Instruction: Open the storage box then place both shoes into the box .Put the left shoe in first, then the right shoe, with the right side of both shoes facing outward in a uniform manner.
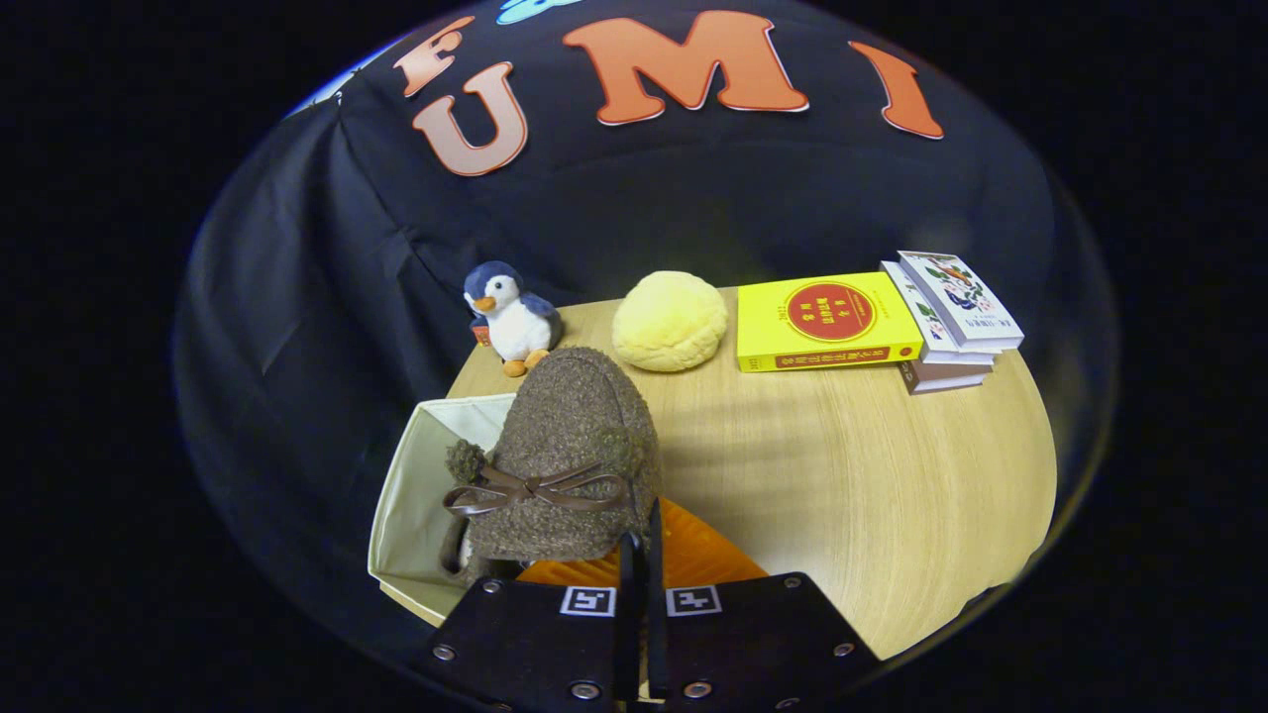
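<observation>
We hold the fuzzy brown shoe [565, 446] by its thin heel edge, gripper [641, 555] pinched closed, above the box [421, 475] at the table's [872, 475] left edge; it's soft and light.

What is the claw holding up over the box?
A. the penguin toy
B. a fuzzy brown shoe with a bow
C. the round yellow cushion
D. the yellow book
B: the claw is pinched shut on the brown shoe, which hangs over the open box; the penguin, yellow book and cushion all sit on the table beyond.
</observation>
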A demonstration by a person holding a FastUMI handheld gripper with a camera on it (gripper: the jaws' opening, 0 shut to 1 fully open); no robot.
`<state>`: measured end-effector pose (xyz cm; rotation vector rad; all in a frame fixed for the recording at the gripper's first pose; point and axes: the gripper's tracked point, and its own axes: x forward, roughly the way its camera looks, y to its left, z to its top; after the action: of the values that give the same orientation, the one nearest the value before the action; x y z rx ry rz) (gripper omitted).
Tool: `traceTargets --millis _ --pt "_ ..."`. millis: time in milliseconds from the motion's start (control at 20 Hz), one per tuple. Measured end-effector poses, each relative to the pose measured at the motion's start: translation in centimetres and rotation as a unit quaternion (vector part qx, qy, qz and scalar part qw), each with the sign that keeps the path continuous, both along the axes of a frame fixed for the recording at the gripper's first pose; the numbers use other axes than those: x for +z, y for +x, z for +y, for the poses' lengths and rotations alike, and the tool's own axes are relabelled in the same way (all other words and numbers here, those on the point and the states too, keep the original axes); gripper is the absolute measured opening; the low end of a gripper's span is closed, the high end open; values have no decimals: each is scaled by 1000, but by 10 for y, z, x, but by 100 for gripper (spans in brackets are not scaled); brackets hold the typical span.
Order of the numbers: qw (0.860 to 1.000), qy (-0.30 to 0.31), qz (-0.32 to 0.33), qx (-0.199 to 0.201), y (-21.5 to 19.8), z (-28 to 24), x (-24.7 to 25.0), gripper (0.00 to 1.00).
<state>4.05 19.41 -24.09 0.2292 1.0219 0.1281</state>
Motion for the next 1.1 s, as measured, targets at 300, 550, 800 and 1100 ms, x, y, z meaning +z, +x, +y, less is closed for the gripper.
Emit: traceTargets --millis 300,550,800,1100 --pt "999 21 1 28 13 63 14 4" --pt "999 27 21 40 11 101 2 4" --pt "998 -6 55 32 2 111 -29 4" --pt "997 -25 61 37 -7 121 -48 9"
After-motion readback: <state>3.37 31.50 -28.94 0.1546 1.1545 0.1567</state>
